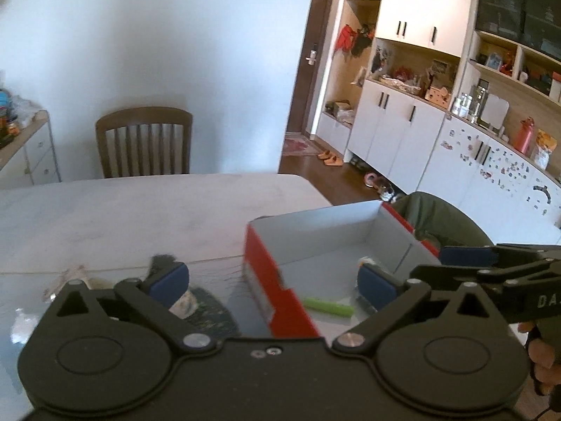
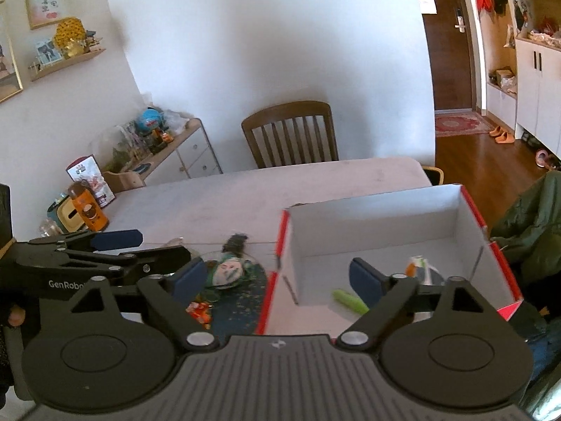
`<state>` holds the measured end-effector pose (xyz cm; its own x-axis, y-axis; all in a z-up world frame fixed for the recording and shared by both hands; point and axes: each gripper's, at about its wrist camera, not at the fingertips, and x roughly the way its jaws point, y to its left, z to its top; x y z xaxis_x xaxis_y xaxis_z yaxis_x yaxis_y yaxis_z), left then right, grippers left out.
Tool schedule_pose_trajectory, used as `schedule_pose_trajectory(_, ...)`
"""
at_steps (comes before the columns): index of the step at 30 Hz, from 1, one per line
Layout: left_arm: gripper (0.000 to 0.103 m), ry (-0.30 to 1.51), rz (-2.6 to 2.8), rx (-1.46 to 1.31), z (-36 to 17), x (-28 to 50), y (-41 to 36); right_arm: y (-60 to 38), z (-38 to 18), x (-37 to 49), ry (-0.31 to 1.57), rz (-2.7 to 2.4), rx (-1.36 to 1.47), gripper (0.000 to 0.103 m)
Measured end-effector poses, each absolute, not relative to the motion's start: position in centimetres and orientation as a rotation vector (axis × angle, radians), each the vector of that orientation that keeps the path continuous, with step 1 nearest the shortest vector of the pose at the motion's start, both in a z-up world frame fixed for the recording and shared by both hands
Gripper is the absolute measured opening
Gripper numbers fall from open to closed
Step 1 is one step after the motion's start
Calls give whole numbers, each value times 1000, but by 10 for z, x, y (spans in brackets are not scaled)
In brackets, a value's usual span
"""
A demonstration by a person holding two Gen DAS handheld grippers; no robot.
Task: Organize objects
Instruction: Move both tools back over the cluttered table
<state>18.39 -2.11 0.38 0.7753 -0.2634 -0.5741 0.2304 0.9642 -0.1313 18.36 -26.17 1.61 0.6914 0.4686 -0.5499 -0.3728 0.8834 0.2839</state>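
I held my left gripper [image 1: 271,282] with its blue-padded fingers spread wide and nothing between them, poised above the near left wall of the red cardboard box with the white inside [image 1: 261,266]. My right gripper [image 2: 277,282] was likewise spread wide and empty, straddling that same near left corner of the box [image 2: 382,221] from the other view. The two tools hung close together, each one's fingers showing at the edge of the other's camera.

Inside the box, on its white floor, lay a light green stick-shaped item [image 1: 328,307], near the front, and just to its right a small white and orange packet-like thing [image 2: 419,266], too blurred for me to identify. Outside the box, to its left, a dark round mat [image 2: 242,298] lay on the pale table [image 1: 122,210]. On the mat rested a small round face-like ornament in green and white [image 2: 228,272], with a dark fuzzy tuft [image 2: 235,240] just beyond it and a small orange wrapper [image 2: 199,310] at the mat's near edge. A brown wooden chair [image 1: 145,142] stood at the far side of the table.
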Motion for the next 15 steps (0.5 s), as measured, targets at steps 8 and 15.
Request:
schedule_pose_trajectory(8, 103, 604, -212, -94, 0, 166, 28, -223, 15, 168, 641, 482, 156, 97)
schedule_pose_trajectory(15, 103, 616, -119, -126, -6, 167, 83, -189, 9, 165, 645, 470, 147, 97)
